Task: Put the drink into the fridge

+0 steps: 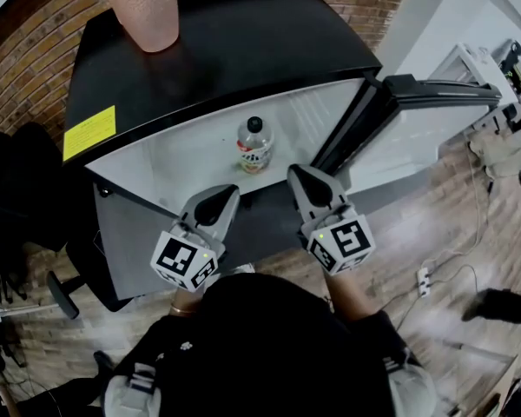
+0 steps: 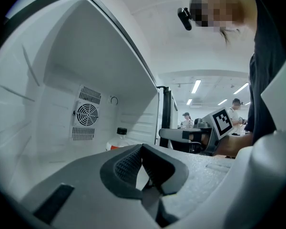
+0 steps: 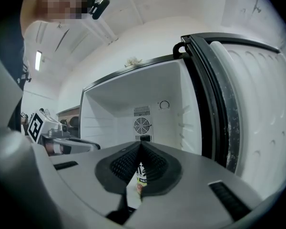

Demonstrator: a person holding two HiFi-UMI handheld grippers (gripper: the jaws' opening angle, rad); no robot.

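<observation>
The drink, a clear bottle point(image 1: 254, 146) with a black cap and a red-and-white label, stands upright on the white floor inside the open fridge point(image 1: 234, 42). My left gripper point(image 1: 228, 191) and right gripper point(image 1: 297, 174) hover side by side just outside the fridge opening, both shut and empty, a short way from the bottle. In the left gripper view the bottle point(image 2: 118, 137) shows beyond the closed gripper point(image 2: 142, 147). In the right gripper view the bottle point(image 3: 142, 180) is partly hidden behind the closed gripper point(image 3: 140, 144).
The fridge door point(image 1: 434, 120) stands swung wide open on the right. A pink cup point(image 1: 145, 7) sits on the black fridge top. A fan grille point(image 3: 142, 125) is on the fridge's back wall. A power strip point(image 1: 424, 281) lies on the wooden floor.
</observation>
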